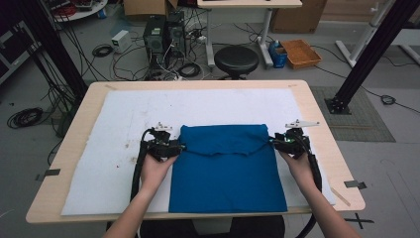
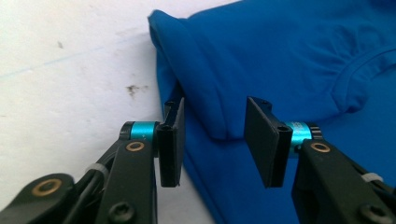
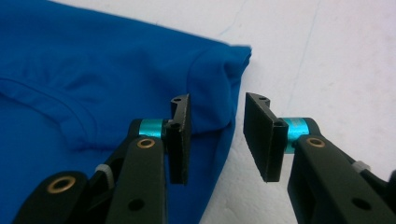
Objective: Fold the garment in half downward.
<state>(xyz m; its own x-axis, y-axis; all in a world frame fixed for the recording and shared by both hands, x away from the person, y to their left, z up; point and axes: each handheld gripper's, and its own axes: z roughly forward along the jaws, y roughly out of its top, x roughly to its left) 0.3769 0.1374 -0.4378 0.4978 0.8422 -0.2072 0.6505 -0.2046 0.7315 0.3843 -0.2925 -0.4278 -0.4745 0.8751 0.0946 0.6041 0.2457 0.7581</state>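
A folded blue cotton shirt [image 1: 228, 168] lies limp on the white felt table mat [image 1: 114, 129], its folded top corners the likeliest holds, flanked by the half-open, empty left gripper [image 1: 174, 147] and right gripper [image 1: 278, 142].

Your item is one blue garment [image 1: 228, 171], a plain knit shirt in solid royal blue, lying flat and folded into a near-rectangular panel at the middle of the table, toward your edge. You will find its far portion doubled back toward you as a flap whose wavy edge crosses the panel, with a curved neckline seam [image 2: 359, 70] showing in it. Its two far corners are rounded, several layers thick, and rest on the white surface, one at each side [image 3: 233, 60].
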